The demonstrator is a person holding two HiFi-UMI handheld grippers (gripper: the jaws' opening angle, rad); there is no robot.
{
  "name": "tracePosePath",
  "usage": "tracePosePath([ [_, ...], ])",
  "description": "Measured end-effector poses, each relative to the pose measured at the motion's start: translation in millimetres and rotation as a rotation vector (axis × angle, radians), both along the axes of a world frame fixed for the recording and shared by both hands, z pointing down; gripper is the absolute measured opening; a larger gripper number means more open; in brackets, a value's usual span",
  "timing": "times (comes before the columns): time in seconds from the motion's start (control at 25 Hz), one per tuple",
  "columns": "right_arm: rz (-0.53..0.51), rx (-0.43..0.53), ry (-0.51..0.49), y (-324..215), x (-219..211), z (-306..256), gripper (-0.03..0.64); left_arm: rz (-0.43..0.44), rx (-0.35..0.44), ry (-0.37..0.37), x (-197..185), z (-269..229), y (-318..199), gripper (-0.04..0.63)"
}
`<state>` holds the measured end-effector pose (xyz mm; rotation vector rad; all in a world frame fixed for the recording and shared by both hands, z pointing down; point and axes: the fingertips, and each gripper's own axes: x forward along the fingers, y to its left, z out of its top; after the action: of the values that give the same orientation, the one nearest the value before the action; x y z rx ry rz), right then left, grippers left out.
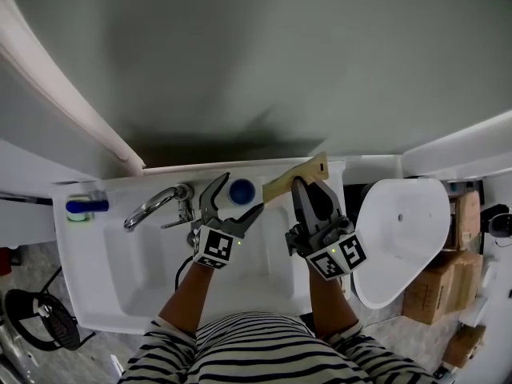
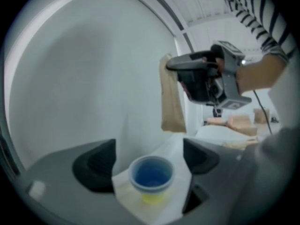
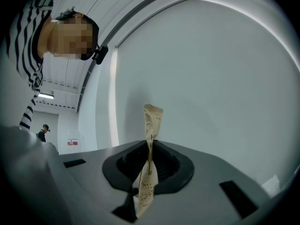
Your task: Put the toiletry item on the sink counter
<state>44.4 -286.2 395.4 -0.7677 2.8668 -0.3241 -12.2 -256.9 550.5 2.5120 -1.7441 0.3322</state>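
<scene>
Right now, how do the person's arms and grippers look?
Both the left gripper and the right gripper are dark grey with two curved jaws. Each carries a cube with black-and-white square markers. A black cable runs by the left wrist. The sleeves are striped black and white.

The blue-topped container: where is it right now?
In the head view the blue-topped container stands on the back ledge of the sink, just right of the faucet, between the open left tongs, left of the brown packet.
</scene>
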Motion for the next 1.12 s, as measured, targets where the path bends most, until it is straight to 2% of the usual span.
tracePosePath([
  [0.2,-0.01,0.019,-0.021,-0.9,-7.1,-6.8,0.034,-0.002,0.025,0.01,-4.1,-20.3,19.2,0.434],
  [0.36,-0.014,0.032,-0.045,0.5,-10.1,-15.5,0.034,0.021,0.137,-0.009,-7.2,-67.5,28.0,0.431],
  [0.52,-0.017,0.034,-0.055,1.8,-12.3,-17.3,0.034,0.036,0.18,-0.021,-9.8,-94.8,41.1,0.412],
  [0.68,-0.026,0.032,-0.055,3.1,-18.8,-13.6,0.034,0.059,0.197,-0.029,-12.0,-111.6,54.9,0.309],
  [0.76,-0.033,0.031,-0.049,4.1,-23.3,-10.0,0.034,0.083,0.199,-0.026,-12.4,-115.2,62.4,0.215],
  [0.88,-0.046,0.029,-0.03,4.9,-29.8,-0.9,0.034,0.103,0.186,-0.021,-13.4,-115.3,72.8,0.03],
  [0.92,-0.05,0.027,-0.022,5.0,-32.3,3.3,0.034,0.101,0.184,-0.016,-14.3,-115.5,75.0,0.006],
  [1.12,-0.069,0.022,0.03,7.0,-46.7,26.2,0.034,0.06,0.18,0.093,-20.9,-117.9,78.8,0.005],
])
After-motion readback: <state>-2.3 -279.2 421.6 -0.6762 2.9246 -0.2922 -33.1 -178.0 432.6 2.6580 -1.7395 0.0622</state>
